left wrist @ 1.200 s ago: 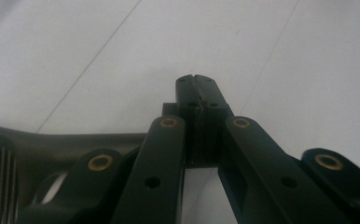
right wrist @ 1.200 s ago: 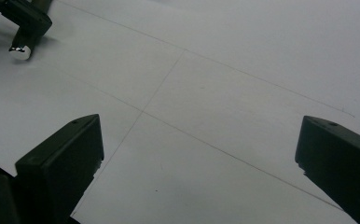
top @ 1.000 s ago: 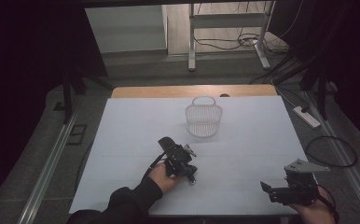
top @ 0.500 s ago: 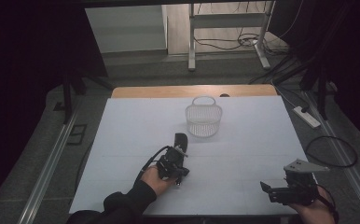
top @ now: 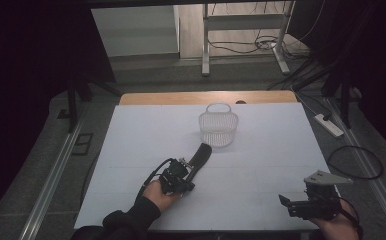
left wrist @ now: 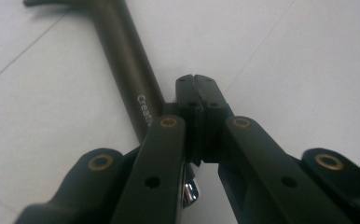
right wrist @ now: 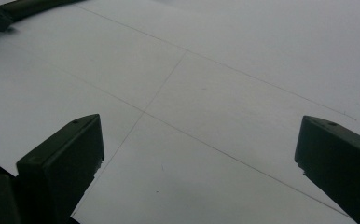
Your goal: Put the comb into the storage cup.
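The dark handle now lies lifted at a slant toward the wire basket, its far end just short of the basket's foot, whereas a second ago it was not visible past the hand; this suggests the tool is being carried to the basket. The left gripper has its jaws fully closed, and in the left gripper view the handle runs beside the pads, so whether it is really clamped is hard to tell. The right gripper has stayed put at the near edge of the white table, jaws wide apart and empty. The tool's working end is hidden.
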A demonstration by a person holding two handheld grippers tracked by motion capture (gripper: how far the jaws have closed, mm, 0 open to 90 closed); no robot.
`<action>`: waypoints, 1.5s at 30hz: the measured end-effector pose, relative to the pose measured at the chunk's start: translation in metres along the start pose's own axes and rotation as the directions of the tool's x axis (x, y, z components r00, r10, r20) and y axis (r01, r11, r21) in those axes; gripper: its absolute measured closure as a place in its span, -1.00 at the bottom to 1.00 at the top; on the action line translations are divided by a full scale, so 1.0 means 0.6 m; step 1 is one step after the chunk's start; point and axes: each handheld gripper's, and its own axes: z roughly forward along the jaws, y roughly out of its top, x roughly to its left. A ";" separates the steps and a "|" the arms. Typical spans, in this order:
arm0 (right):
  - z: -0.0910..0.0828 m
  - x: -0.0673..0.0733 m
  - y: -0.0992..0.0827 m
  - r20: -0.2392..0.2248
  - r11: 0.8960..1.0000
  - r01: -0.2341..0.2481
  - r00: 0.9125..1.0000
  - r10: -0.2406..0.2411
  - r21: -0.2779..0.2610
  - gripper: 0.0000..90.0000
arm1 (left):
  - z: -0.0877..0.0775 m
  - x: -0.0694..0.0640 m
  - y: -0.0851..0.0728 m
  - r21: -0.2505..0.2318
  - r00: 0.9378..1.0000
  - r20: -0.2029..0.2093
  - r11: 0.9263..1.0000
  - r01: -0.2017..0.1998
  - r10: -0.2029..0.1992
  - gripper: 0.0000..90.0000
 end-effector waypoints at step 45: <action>0.001 0.001 0.001 0.001 1.000 0.005 1.000 -0.005 0.005 -0.96 | -0.050 0.007 -0.008 -0.062 0.995 -0.088 0.997 0.049 -0.054 -0.56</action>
